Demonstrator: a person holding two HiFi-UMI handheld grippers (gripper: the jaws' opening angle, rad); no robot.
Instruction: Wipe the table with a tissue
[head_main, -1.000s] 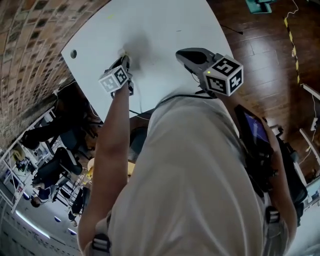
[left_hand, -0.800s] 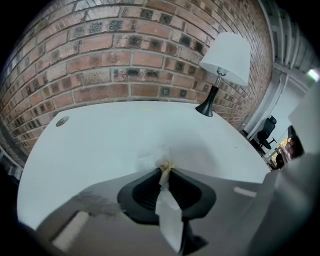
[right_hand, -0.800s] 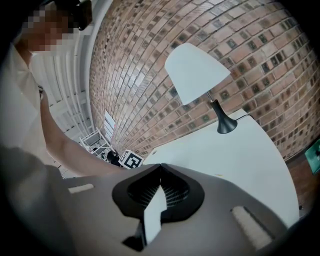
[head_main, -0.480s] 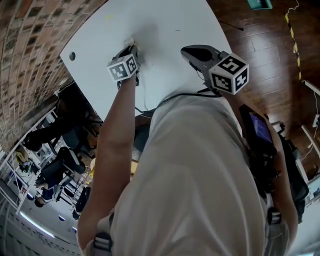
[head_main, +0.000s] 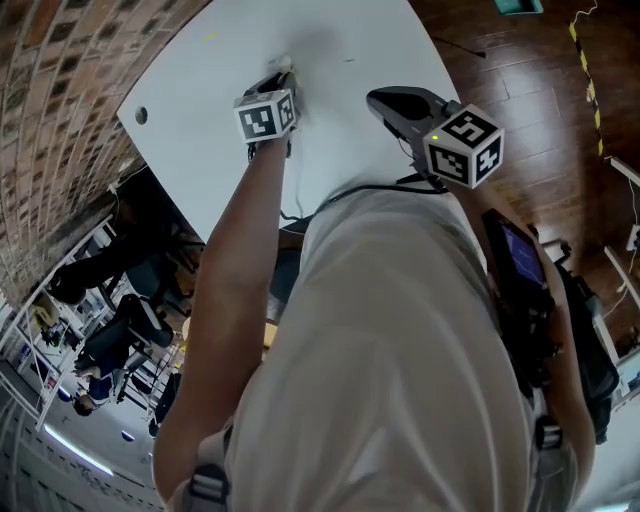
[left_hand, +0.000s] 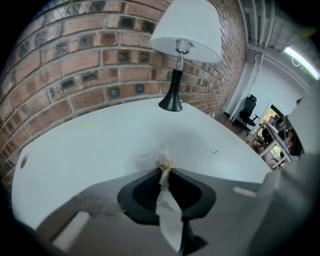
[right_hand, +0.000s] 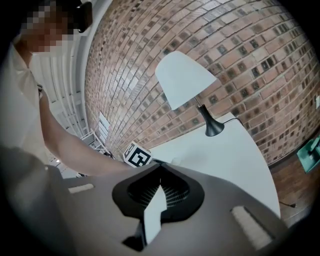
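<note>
A crumpled white tissue (left_hand: 161, 161) is pinched at the tips of my left gripper (left_hand: 164, 168), with a strip of it running back between the jaws. The wad is pressed onto the white table (left_hand: 90, 150). In the head view the left gripper (head_main: 281, 72) reaches down onto the table (head_main: 340, 40) near its middle, and the tissue (head_main: 285, 63) peeks out past its marker cube. My right gripper (head_main: 386, 101) hovers over the table's right side, away from the tissue, its jaws together. In the right gripper view its tips (right_hand: 159, 163) meet with nothing pinched there.
A black-stemmed lamp with a white shade (left_hand: 184, 37) stands at the table's far end against the brick wall (left_hand: 75, 65). A cable hole (head_main: 141, 115) sits near the table's left edge. Wooden floor (head_main: 520, 120) lies right of the table. Chairs stand beyond.
My left gripper has slid the tissue across the table, up and to the right in the head view. The right gripper has stayed nearly where it was.
</note>
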